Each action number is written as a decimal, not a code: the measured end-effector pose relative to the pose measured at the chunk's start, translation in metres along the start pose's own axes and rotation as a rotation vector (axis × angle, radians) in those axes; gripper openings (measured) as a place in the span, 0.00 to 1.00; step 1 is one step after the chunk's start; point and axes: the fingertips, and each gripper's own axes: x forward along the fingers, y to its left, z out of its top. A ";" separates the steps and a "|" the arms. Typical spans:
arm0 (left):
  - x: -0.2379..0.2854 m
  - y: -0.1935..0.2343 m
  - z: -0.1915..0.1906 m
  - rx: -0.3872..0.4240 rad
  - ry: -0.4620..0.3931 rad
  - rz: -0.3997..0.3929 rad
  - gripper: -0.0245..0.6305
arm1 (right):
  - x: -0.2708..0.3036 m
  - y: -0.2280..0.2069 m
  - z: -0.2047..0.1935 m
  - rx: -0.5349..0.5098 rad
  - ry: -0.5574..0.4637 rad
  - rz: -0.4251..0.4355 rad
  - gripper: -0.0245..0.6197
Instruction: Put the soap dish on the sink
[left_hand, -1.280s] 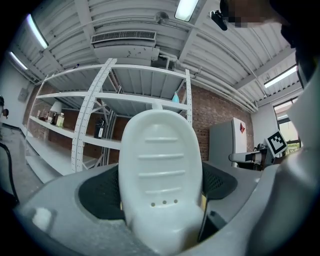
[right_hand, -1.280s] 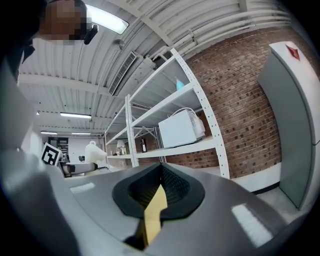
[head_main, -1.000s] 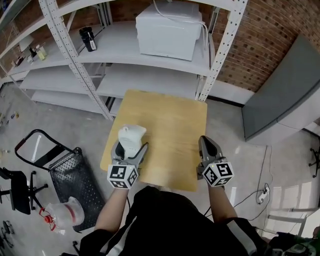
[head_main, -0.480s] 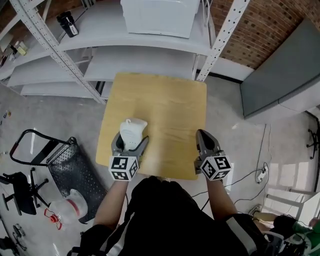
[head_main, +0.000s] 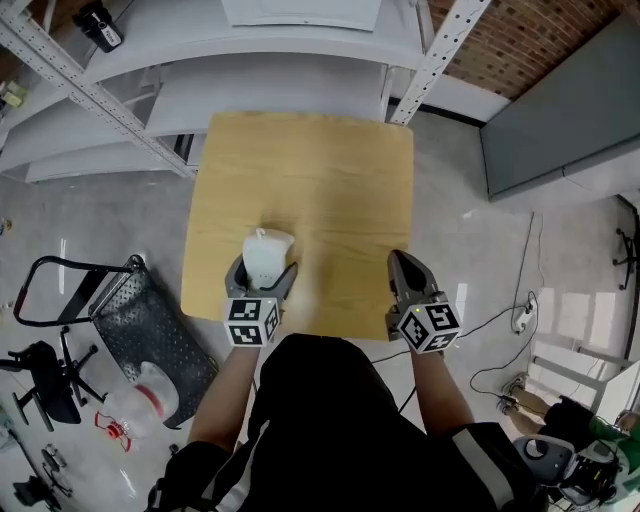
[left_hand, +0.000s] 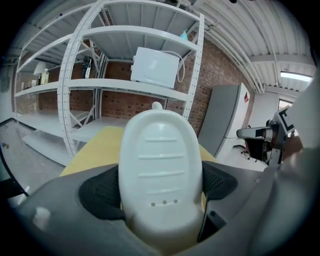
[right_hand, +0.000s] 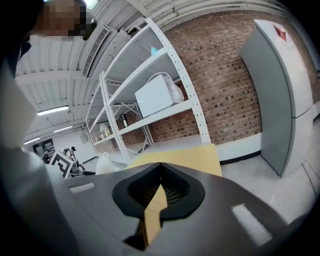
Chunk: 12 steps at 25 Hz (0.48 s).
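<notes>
A white oval soap dish (head_main: 266, 257) with shallow ridges and three small holes fills the left gripper view (left_hand: 160, 170). My left gripper (head_main: 262, 272) is shut on it, holding it over the near left part of the wooden table (head_main: 330, 180). My right gripper (head_main: 403, 272) is shut with nothing between its jaws, at the table's near right edge. In the right gripper view the soap dish (right_hand: 106, 162) shows small at the left, beyond the shut right gripper (right_hand: 159, 192). No sink is in view.
White metal shelving (head_main: 250, 80) stands behind the table, with a white box (left_hand: 156, 67) on an upper shelf. A grey cabinet (head_main: 560, 110) is at the right. A black cart (head_main: 130, 330) and a chair (head_main: 40, 380) stand on the floor at the left.
The head view has tilted further down, so the table and shelves sit higher in the frame. Both grippers keep their places by the table's near edge, the left still holding the dish.
</notes>
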 end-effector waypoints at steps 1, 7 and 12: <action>0.005 0.003 -0.007 0.008 0.023 0.011 0.73 | 0.001 -0.001 -0.004 0.008 0.006 -0.004 0.05; 0.026 0.016 -0.039 0.028 0.111 0.033 0.73 | 0.002 -0.003 -0.034 0.037 0.056 -0.023 0.05; 0.037 0.009 -0.055 0.042 0.157 0.010 0.73 | -0.001 -0.010 -0.056 0.037 0.102 -0.032 0.05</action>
